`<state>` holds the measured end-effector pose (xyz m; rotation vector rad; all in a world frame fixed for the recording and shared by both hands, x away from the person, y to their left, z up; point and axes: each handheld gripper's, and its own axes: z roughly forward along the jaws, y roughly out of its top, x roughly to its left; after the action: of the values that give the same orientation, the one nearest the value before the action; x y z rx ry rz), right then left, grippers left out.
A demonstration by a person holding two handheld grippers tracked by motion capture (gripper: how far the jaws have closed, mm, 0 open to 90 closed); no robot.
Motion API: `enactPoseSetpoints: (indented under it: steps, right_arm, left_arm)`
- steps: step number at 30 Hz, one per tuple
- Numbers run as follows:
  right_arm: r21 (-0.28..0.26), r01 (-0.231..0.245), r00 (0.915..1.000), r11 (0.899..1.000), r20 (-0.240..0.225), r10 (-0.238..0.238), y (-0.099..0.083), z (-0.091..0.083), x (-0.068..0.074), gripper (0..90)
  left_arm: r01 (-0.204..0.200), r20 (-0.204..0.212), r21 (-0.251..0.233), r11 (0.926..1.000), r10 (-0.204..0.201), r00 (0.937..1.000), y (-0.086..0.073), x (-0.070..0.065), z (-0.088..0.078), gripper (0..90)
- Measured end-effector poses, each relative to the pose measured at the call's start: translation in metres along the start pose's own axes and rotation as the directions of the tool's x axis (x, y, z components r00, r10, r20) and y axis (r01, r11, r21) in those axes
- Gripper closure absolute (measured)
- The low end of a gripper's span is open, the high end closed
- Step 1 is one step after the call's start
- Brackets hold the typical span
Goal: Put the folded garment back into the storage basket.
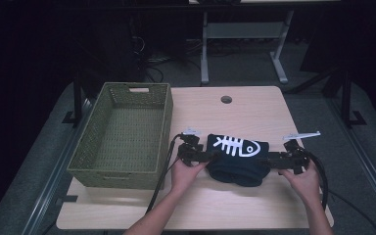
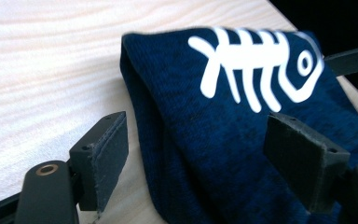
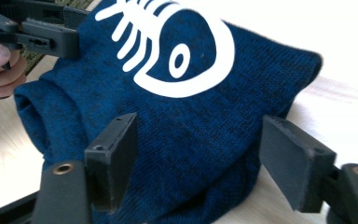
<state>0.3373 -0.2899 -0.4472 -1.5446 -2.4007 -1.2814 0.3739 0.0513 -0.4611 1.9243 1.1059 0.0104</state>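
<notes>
Light wooden table point(image 1: 254, 105) takes up the middle of the room, dark floor and desk legs beyond it. A round cable hole point(image 1: 226, 99) sits near its far edge.

Green woven basket point(image 1: 122, 134) stands on the table's left part, long side running away from the person, a cut-out handle in its far wall. Its near right corner is close to the left gripper's cable.

Folded dark blue knitted garment point(image 1: 237, 159) lies on the table just right of the basket, apart from it, toward the near half of the tabletop. A white fish-skeleton print point(image 1: 234, 145) faces up on its top layer, head end toward the right. The near edge looks rolled or doubled over in a thick fold.

Left hand point(image 1: 186, 171) comes in from the bottom edge and holds the left gripper point(image 1: 210, 155) level at the garment's left end. In the left gripper view its pads point(image 2: 105, 154) stand wide apart with the garment's point(image 2: 223, 154) folded edge between them; the left pad is clear of the cloth over bare table, the right pad is over the fabric, and I cannot tell if it touches. No squeeze visible: jaws parted, nothing gripped.

Right hand point(image 1: 304, 182) holds the right gripper point(image 1: 269, 159) level at the garment's right end. In the right gripper view both pads point(image 3: 116, 158) are spread with the knit point(image 3: 191, 126) bulging between them, not pinched: jaws parted, nothing gripped. The left gripper point(image 3: 46, 35) shows at the far side of the cloth.
</notes>
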Motion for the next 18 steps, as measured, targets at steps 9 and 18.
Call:
enactPoseSetpoints:
  steps: [9, 18]
  right_arm:
    - [-0.005, -0.055, 0.9983, 0.998, 0.018, 0.055, -0.005, 0.011, -0.008, 32.0]
    - [0.003, -0.048, 0.9982, 0.999, 0.035, 0.048, -0.008, 0.016, -0.005, 34.8]
  left_arm:
    - [0.007, 0.003, 0.05, 0.9987, -0.007, 1.0, -0.003, 0.003, 0.012, 24.7]
    - [0.0, 0.031, 0.053, 0.9986, -0.001, 0.9995, -0.003, 0.002, 0.014, 31.5]
